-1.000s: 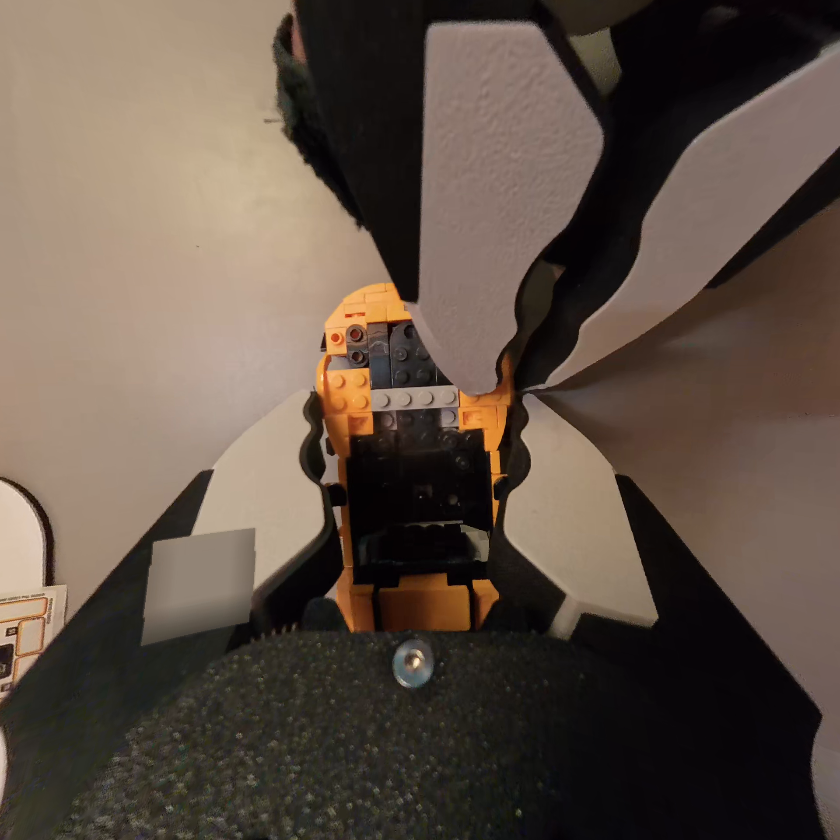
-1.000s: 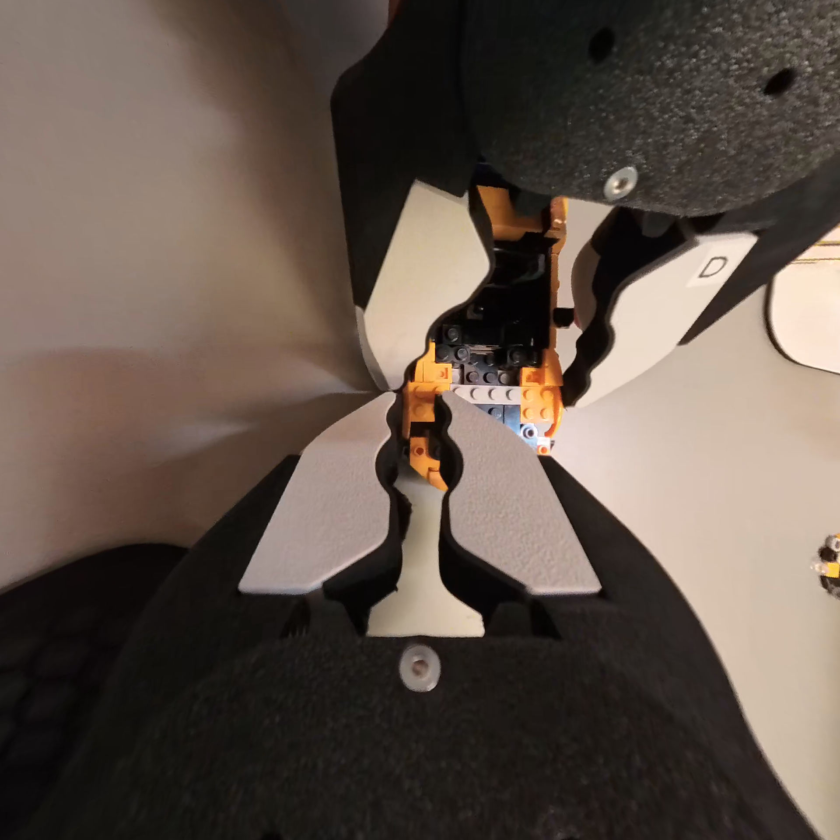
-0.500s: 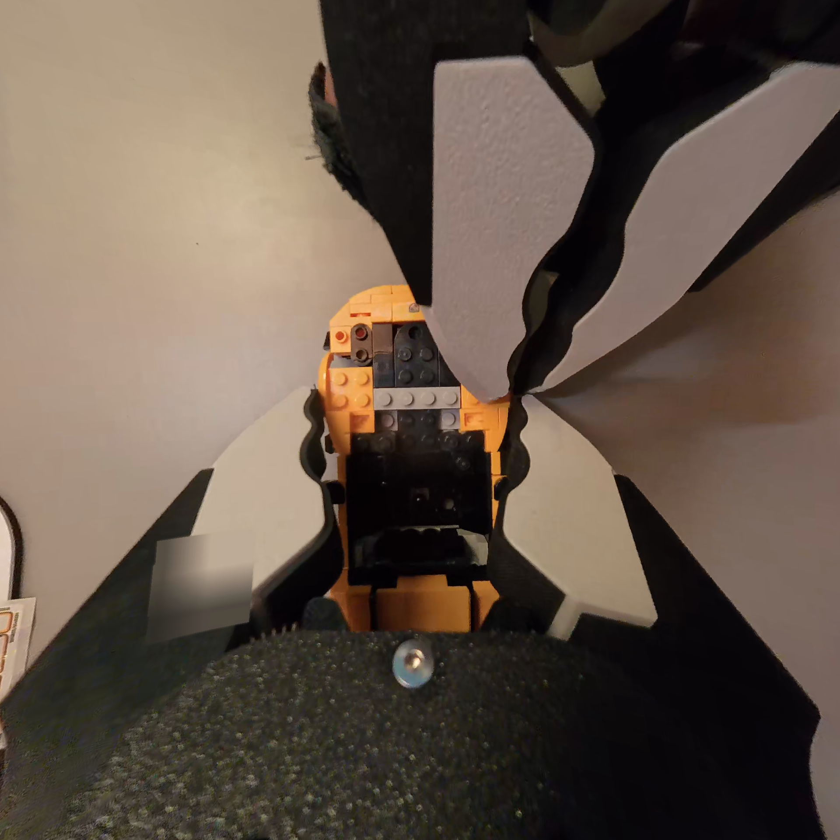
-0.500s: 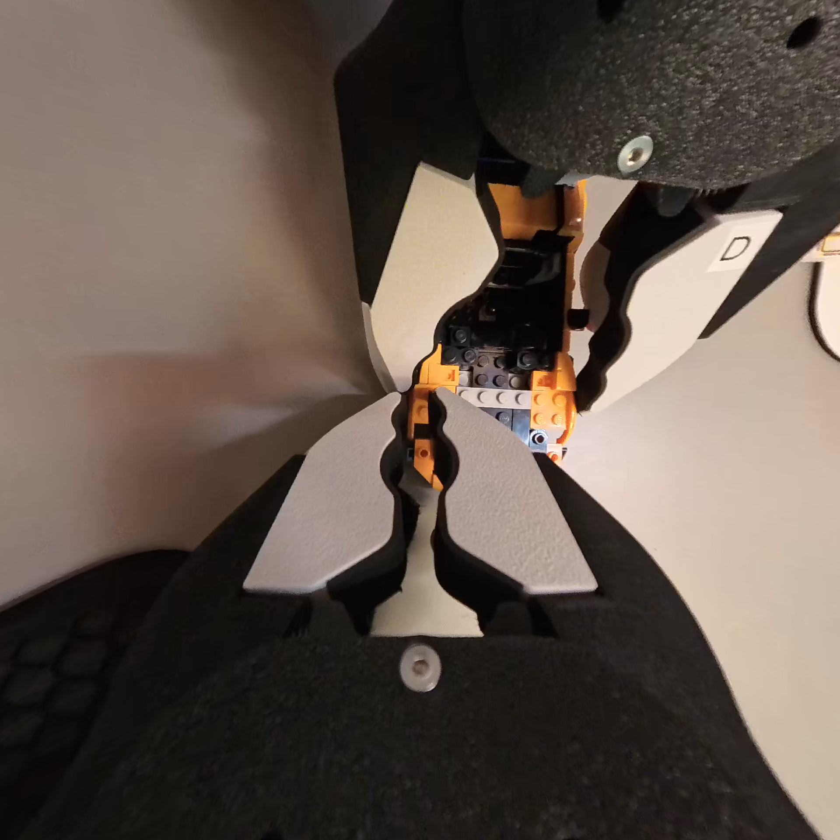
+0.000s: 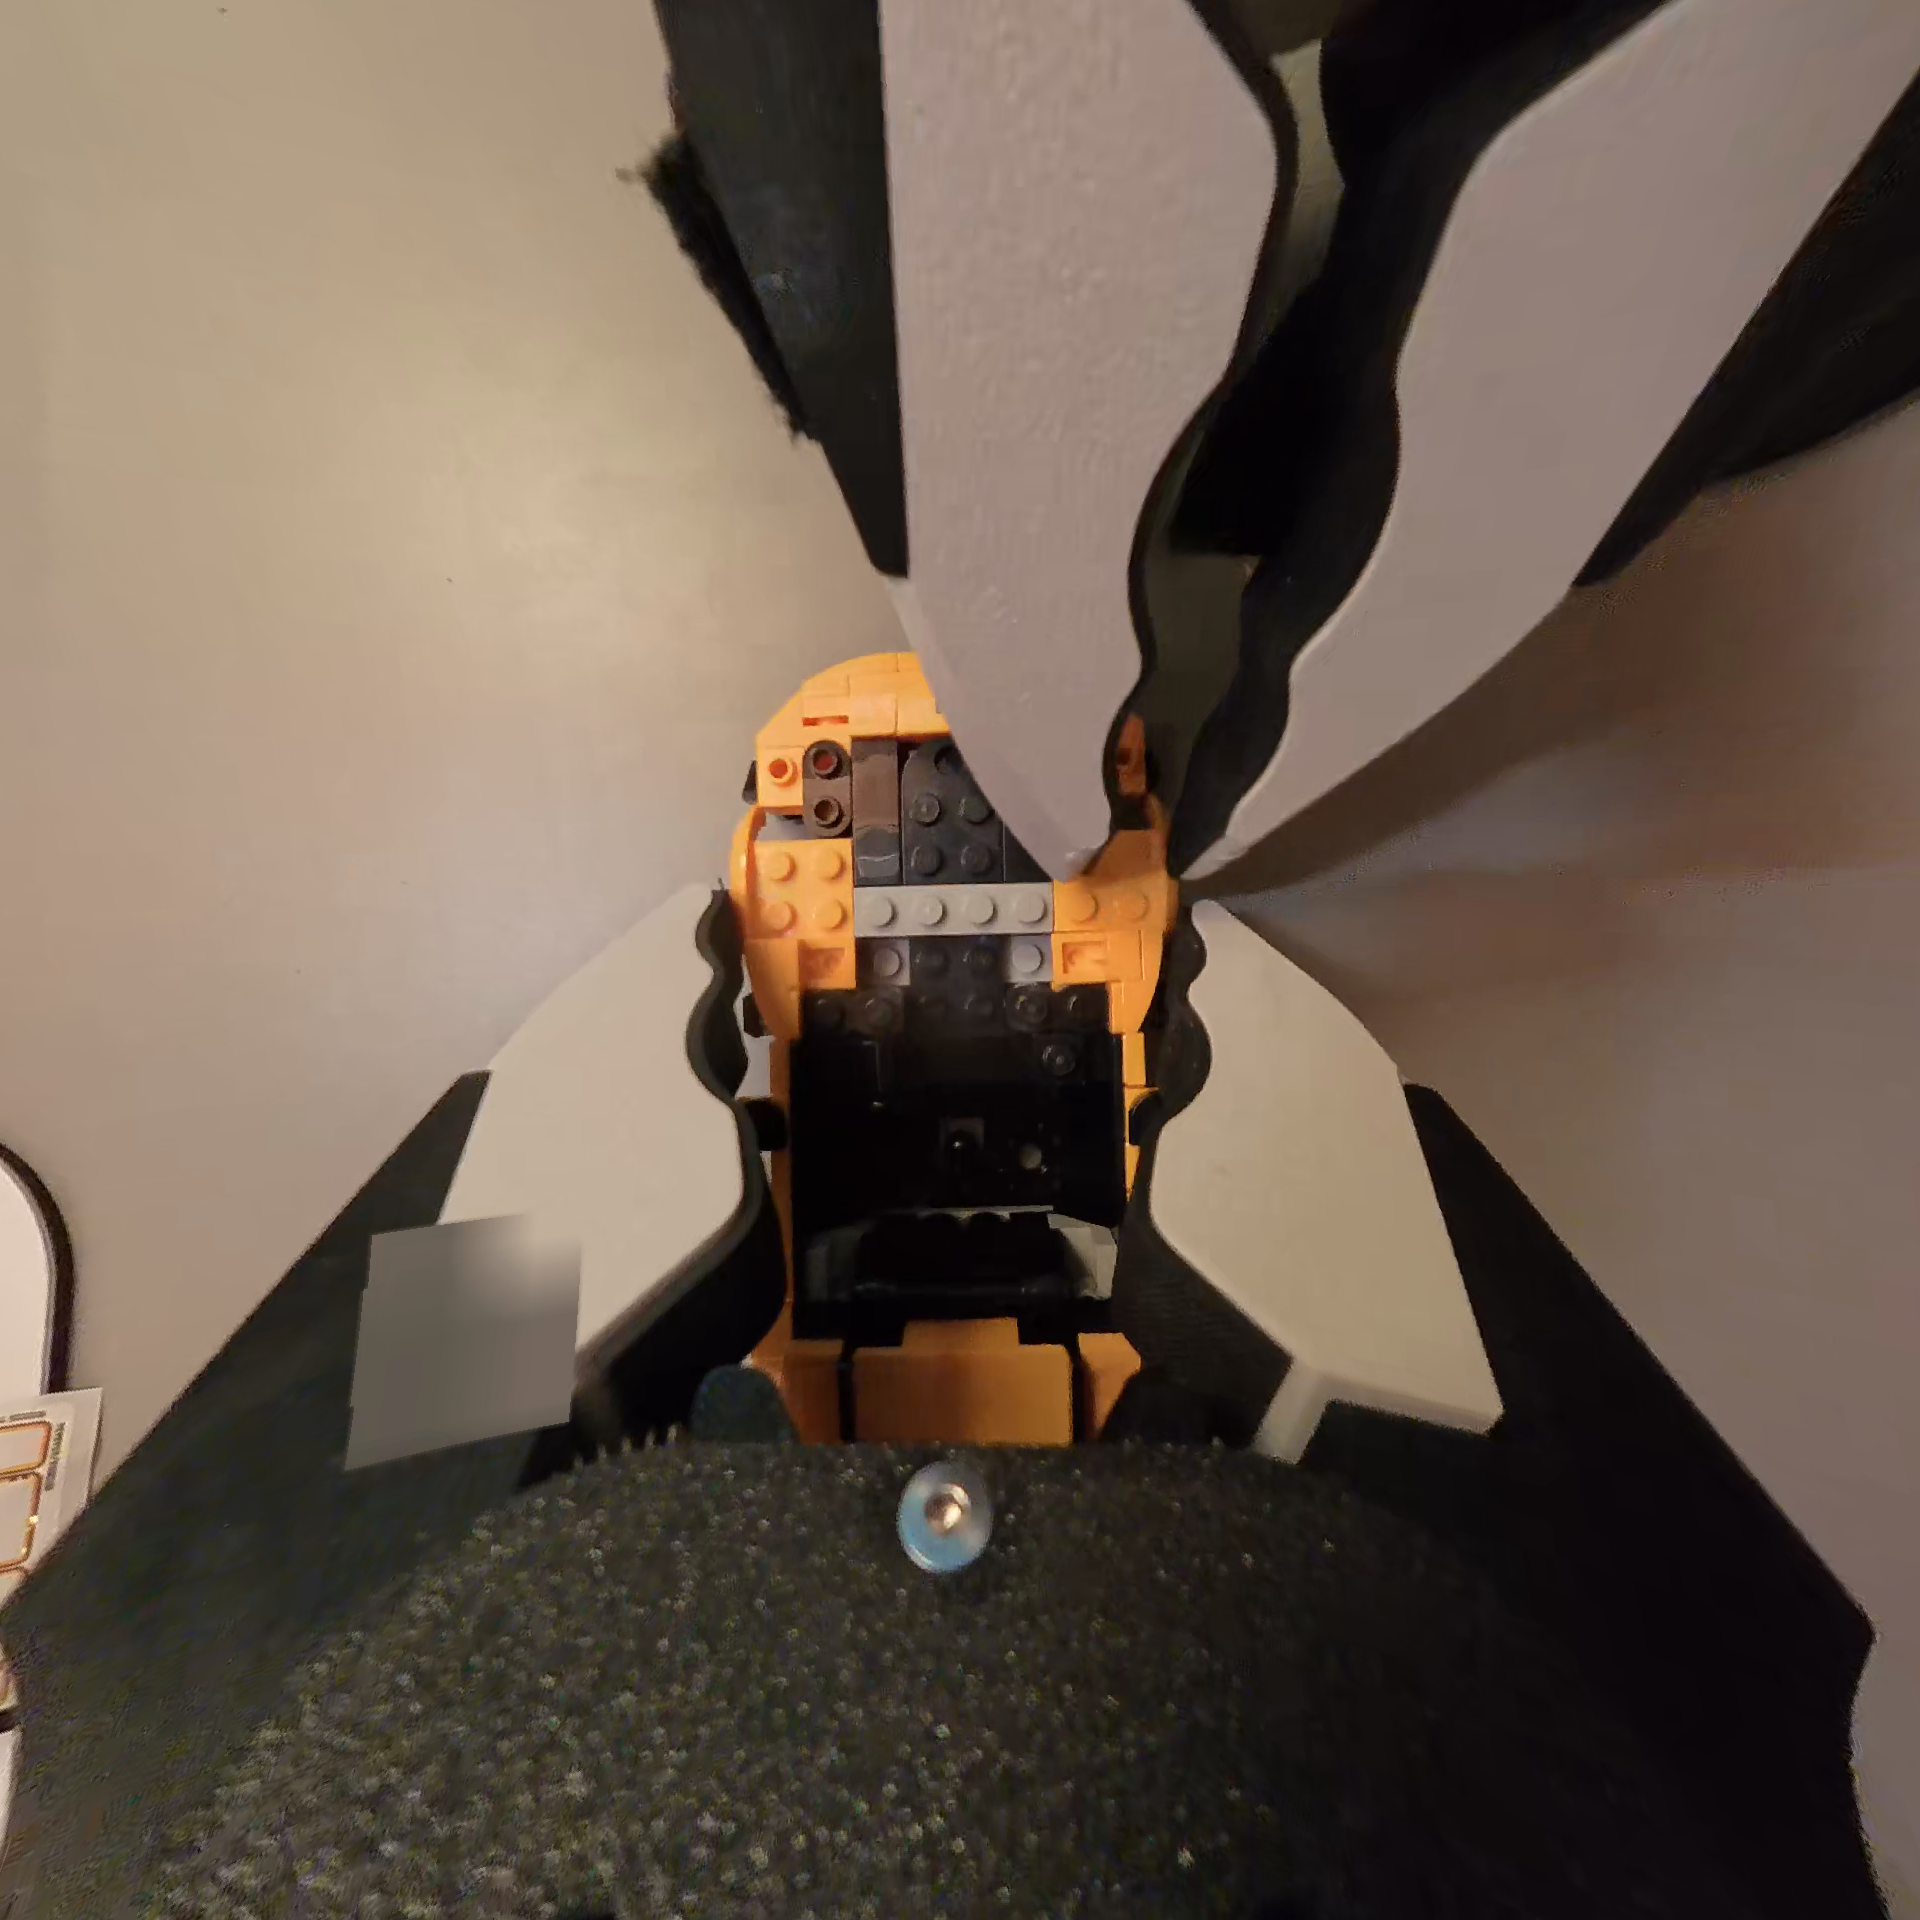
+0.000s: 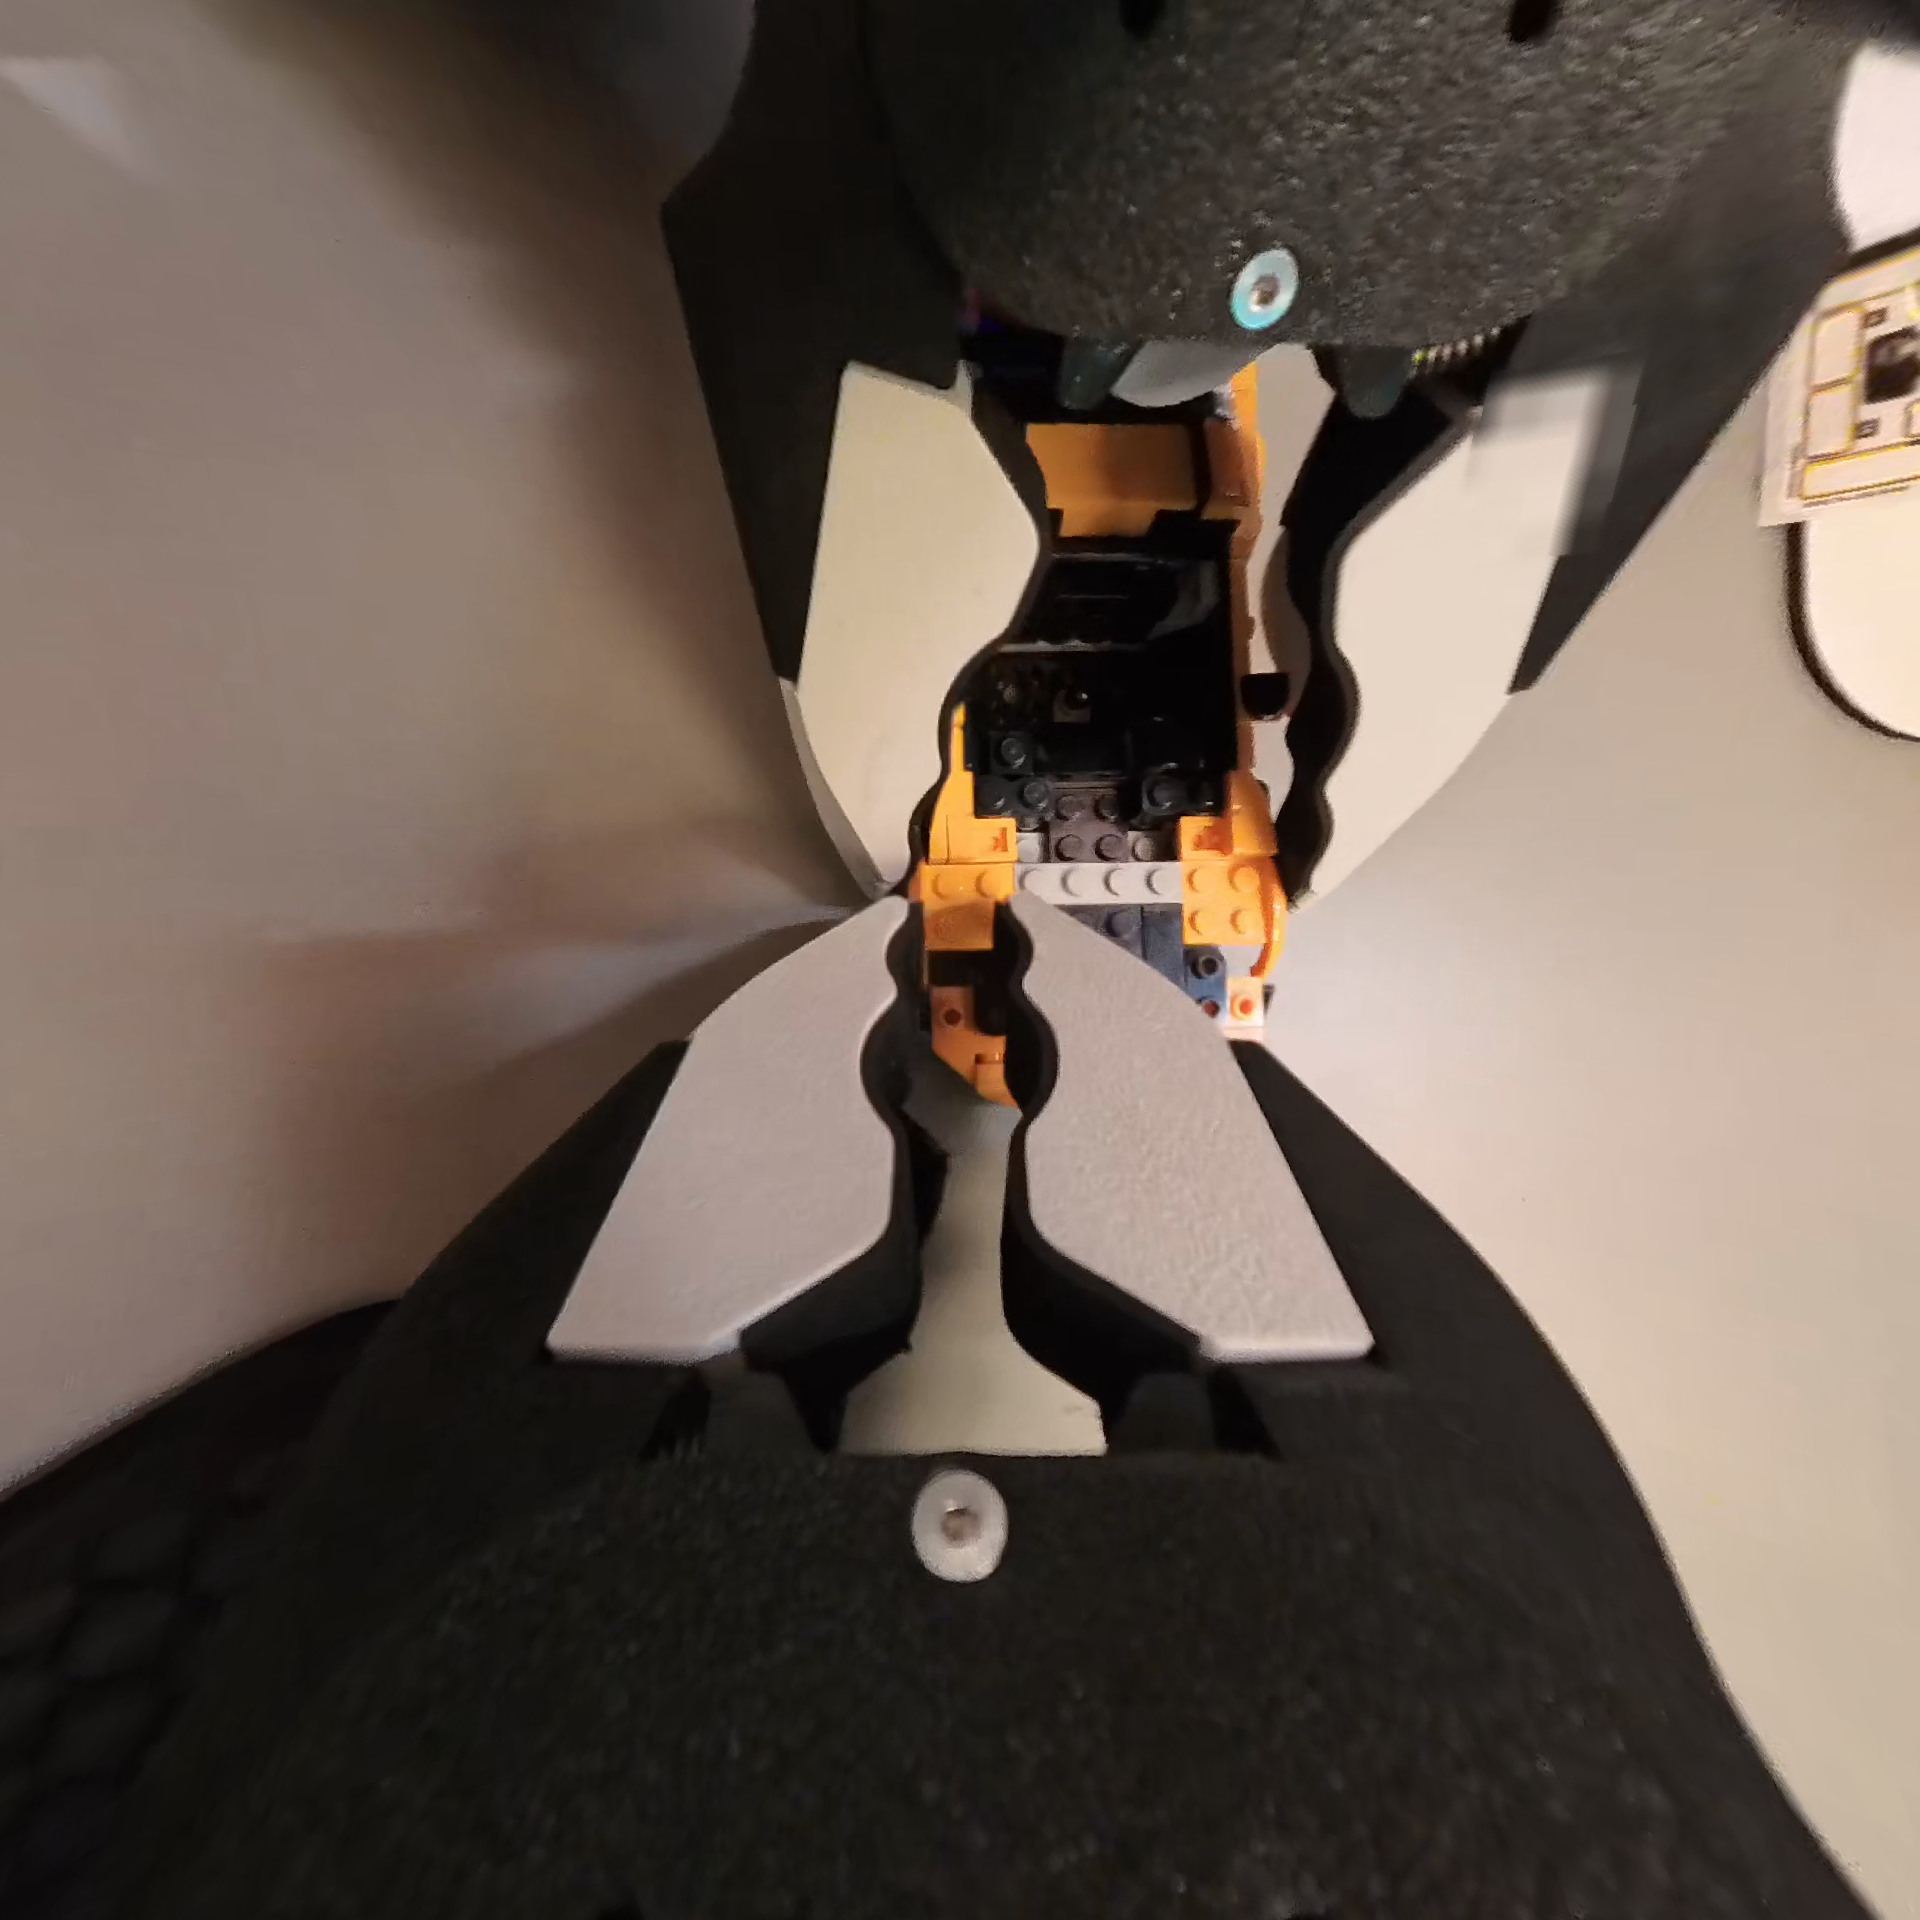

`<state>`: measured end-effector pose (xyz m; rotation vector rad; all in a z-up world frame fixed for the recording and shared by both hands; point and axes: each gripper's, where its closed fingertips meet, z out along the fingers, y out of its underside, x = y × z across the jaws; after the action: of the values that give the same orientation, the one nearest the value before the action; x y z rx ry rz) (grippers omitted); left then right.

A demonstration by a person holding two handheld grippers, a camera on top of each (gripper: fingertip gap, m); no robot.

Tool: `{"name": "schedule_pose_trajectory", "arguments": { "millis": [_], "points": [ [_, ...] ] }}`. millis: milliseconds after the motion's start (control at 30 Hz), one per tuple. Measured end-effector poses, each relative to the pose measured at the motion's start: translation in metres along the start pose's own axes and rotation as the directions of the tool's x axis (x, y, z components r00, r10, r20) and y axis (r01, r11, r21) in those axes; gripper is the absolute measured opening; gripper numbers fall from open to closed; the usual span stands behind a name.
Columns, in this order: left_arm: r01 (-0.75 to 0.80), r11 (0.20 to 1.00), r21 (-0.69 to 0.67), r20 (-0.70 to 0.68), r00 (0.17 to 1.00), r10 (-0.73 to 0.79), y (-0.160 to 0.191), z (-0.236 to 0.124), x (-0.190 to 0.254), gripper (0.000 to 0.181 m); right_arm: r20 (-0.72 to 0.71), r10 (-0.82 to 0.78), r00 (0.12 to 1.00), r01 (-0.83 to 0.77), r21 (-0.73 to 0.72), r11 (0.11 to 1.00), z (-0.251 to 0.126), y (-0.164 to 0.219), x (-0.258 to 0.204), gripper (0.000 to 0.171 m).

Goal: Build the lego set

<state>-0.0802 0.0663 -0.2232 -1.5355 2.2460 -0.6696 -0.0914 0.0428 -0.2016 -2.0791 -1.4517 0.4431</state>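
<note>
While my left gripper (image 5: 951, 997) clamps orange-black lego car (image 5: 951, 1039) by its sides above pale table (image 5: 312, 520), my right gripper (image 6: 961, 935) pinches orange corner piece (image 6: 966, 1023) (at car's far end).

lego model (image 5: 940, 1039): orange, black, grey strip | gripper (image 6: 961, 997): grey, black

Glossy orange and black plastic lego car (image 5: 951, 1039), matt grainy grey fingers (image 6: 1164, 1164) with black foam, smooth pale table (image 5: 312, 623)
</note>
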Motion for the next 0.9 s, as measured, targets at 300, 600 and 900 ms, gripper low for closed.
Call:
{"name": "schedule_pose_trajectory", "arguments": {
  "millis": [300,600,900],
  "points": [
    [0.008,1.000,0.018,-0.010,1.000,-0.008,0.0002,0.0001,0.0006,0.078,-0.016,0.035,0.999,-0.035,-0.017,0.999,0.0055,-0.0009,0.0055,0.000],
    [0.017,1.000,0.012,-0.012,1.000,-0.016,0.0023,-0.0017,-0.0005,0.078,0.006,0.112,0.994,-0.112,-0.016,0.994,0.0069,-0.0003,0.0068,0.000],
    [0.004,1.000,0.017,-0.043,0.999,-0.003,0.0042,-0.0040,0.0022,0.084,0.012,0.119,0.993,-0.119,-0.028,0.993,0.0082,-0.0009,0.0076,0.001]
  ]
}}
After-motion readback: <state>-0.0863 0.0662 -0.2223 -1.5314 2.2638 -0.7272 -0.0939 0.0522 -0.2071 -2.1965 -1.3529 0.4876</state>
